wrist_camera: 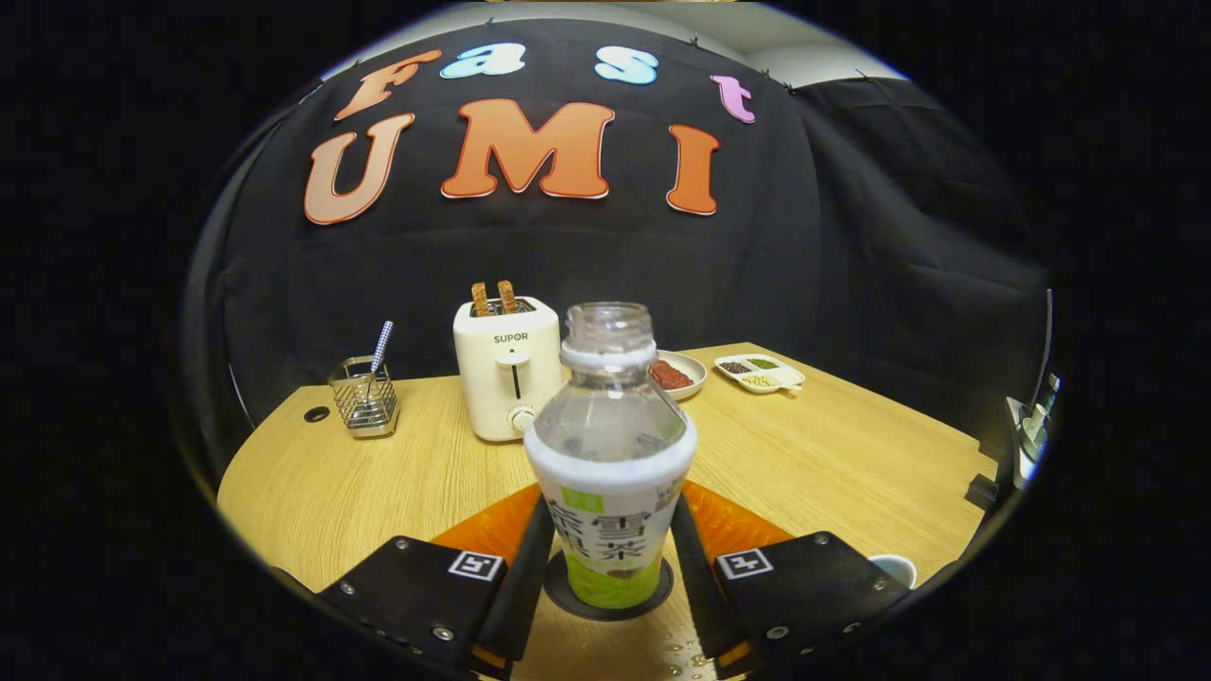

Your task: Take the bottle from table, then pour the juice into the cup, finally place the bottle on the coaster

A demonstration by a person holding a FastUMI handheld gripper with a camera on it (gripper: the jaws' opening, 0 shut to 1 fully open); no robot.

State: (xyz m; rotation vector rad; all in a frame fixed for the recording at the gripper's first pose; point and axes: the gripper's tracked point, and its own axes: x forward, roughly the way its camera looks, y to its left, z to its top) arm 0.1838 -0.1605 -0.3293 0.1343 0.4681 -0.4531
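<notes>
A: Entry, gripper view. The bottle (pixel 610 454) stands upright between the two fingers of the gripper (pixel 610 577), cap off, neck open at twelve o'clock. Where is its base?

B: On the dark round coaster (pixel 608 594), it appears. The coaster's rim shows at the foot of the bottle, so the bottle looks set down or very nearly so. I cannot tell from here whether the base bears full weight.

A: Finger state?

B: Both fingers (pixel 518 577) lie close along the label, one at nine o'clock of the bottle, one at three. They look to be touching it. Whether they press or have just slackened, I cannot tell.

A: Key relation for the coming move?

B: The bottle's long axis is vertical and runs straight up between the fingers. My judgement: release means spreading the fingers sideways, then drawing back toward six o'clock, without nudging the bottle off axis.

A: The cup (pixel 894 569)?

B: A white rim at about four o'clock of the bottle, just beyond the right finger. Contents hidden. Droplets on the table (pixel 378 473) near six o'clock.

A: Background?

B: Toaster (pixel 506 369) at eleven o'clock, behind the bottle; wire holder (pixel 364 397) further toward ten; two dishes near one o'clock.

A: Stage?

B: Judged late: placing step, pour likely done.
</notes>
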